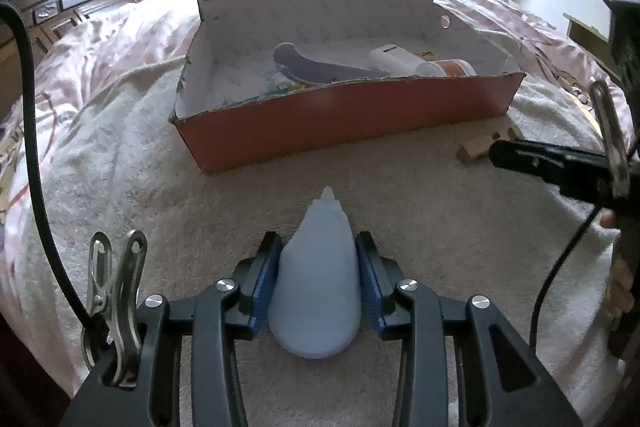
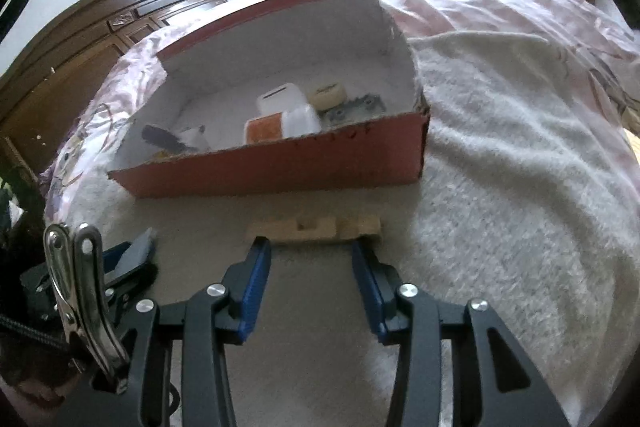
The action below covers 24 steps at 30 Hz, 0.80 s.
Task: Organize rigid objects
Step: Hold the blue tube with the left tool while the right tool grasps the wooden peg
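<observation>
Left gripper (image 1: 318, 247), lower centre of the left wrist view: jaws closed snugly on a pale blue bottle (image 1: 316, 283), nozzle pointing ahead at the red cardboard box (image 1: 340, 115) in mid-frame. Likely aimed for drop-off; grip sits at the widest part of the body, which should stop it slipping.

Right gripper (image 2: 312, 247), lower centre of the right wrist view: jaws spread wide, holding nothing, tips just short of a notched wooden block (image 2: 316, 227) lying on the white blanket (image 2: 520, 187) before the box. Probably lining up a pick.

Box already holds a white container (image 2: 280, 101), an orange-labelled jar (image 2: 266, 131) and other items; front wall hides their lower parts. Grey curved piece (image 1: 316, 65) unidentifiable.
</observation>
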### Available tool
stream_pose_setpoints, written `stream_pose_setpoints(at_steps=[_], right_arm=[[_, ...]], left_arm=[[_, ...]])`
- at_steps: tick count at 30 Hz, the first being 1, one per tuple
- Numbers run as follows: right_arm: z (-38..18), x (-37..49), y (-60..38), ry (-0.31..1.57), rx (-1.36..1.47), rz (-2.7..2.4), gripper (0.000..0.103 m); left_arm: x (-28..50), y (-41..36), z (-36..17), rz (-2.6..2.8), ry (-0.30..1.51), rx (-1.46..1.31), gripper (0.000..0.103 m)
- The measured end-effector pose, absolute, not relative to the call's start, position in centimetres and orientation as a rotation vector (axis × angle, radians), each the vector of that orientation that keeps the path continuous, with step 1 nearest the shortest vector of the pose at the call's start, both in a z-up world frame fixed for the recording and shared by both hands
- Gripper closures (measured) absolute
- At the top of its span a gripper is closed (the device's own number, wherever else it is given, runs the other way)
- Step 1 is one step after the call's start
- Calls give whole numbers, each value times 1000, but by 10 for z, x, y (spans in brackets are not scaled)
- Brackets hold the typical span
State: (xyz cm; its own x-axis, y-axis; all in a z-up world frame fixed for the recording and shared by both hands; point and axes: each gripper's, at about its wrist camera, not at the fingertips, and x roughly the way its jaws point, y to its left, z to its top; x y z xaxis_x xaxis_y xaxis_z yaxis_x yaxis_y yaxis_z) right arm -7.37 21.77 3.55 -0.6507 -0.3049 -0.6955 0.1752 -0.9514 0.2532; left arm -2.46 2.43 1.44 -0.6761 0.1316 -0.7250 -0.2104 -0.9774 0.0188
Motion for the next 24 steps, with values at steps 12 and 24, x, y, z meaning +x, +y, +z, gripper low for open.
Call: stream_pose_setpoints(at_steps=[12,24], right_arm=[[38,-71,200,-74,1177,-2765,6],[27,-94,177,28,1258,-2816,2]], left_arm=[[-24,18,13,2708,100,-1130,64],[-23,16,12,2701,69,-1117,64]])
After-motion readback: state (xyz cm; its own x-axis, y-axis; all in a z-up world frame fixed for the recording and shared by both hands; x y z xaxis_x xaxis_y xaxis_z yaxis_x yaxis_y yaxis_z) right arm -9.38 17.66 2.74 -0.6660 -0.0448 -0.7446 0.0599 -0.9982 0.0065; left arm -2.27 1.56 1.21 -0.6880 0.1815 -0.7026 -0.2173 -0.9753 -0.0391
